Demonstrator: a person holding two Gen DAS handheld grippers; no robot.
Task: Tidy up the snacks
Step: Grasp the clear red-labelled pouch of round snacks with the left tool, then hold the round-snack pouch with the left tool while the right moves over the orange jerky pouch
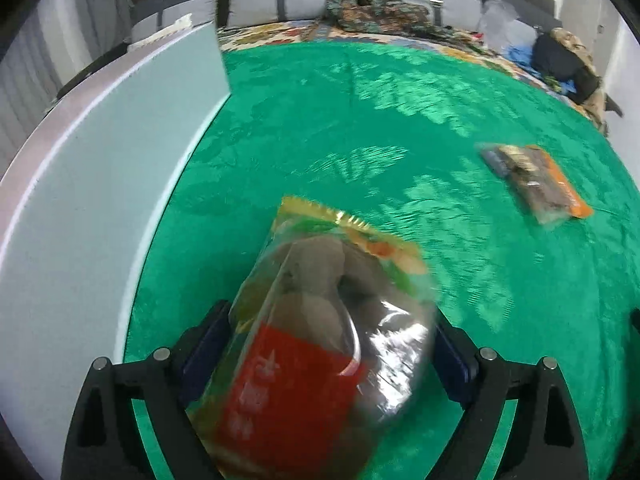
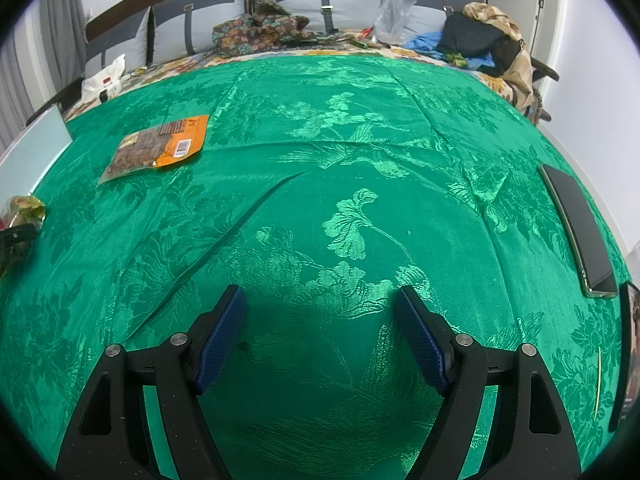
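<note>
While the clear snack bag (image 1: 316, 344) sits between the pads of my left claw (image 1: 332, 344), its long axis runs toward twelve o'clock; whether the spread jaws still press it I cannot tell. The white box (image 1: 100, 184) stands at nine o'clock, the orange packet (image 1: 536, 180) at two on the green cloth (image 1: 360, 120). My right claw (image 2: 320, 332) hangs apart, empty, farther off.
</note>
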